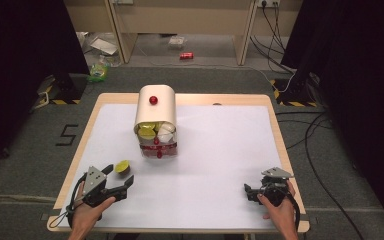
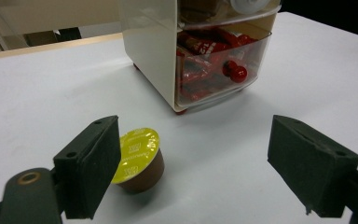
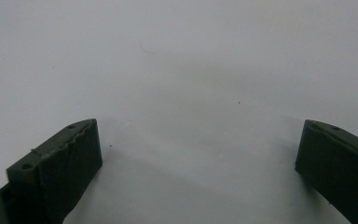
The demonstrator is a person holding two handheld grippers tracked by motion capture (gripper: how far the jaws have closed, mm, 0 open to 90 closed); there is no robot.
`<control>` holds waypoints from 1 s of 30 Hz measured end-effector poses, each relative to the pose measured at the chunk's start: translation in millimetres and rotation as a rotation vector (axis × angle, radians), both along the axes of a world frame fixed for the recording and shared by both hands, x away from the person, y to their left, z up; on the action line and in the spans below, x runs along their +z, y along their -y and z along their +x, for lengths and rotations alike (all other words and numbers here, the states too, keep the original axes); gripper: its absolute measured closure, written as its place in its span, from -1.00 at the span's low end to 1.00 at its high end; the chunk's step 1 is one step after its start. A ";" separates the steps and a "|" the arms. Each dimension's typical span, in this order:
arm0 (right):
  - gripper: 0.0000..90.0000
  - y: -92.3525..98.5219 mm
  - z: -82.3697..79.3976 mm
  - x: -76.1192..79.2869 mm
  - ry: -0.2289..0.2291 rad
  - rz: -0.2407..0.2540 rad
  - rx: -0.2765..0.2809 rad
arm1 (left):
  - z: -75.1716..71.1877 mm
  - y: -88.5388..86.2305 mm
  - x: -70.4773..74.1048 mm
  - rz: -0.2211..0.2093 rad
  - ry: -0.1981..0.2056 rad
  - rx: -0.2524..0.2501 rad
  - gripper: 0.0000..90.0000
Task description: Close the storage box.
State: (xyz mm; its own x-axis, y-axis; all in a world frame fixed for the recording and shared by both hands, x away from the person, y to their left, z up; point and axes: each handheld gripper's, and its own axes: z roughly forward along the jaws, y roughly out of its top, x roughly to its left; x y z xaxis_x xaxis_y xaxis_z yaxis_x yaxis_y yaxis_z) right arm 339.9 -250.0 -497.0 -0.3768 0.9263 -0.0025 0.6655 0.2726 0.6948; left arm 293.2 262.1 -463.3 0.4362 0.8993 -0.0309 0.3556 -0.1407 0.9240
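Observation:
A cream drawer box (image 1: 156,117) with red knobs stands mid-table, its upper drawer pulled out with yellow and white capsules inside; its clear lower drawer (image 2: 216,65) holds red sachets. A brown coffee capsule with a yellow-green lid (image 1: 122,167) (image 2: 137,161) lies tilted on the white mat, just past my left gripper (image 1: 120,181) (image 2: 205,163). That gripper is open; the capsule rests beside its left jaw, not between the jaws. My right gripper (image 1: 252,192) (image 3: 196,163) is held open low over bare mat at the front right, with nothing between its jaws.
The white mat (image 1: 220,150) covers a wooden table (image 1: 87,130). Beyond the far edge are shelving legs, a red can (image 1: 186,56) and litter on the floor. Cables (image 1: 312,135) trail down the right side.

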 end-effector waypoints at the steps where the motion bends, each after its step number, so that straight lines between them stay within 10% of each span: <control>1: -0.99 0.0 0.0 0.0 0.000 0.000 0.000 | -0.7 -0.2 -0.5 0.001 0.001 0.001 -0.62; 30: -0.99 0.0 0.1 0.0 0.001 -0.003 0.002 | -26.7 -0.5 -27.4 0.024 -0.032 -0.006 -0.62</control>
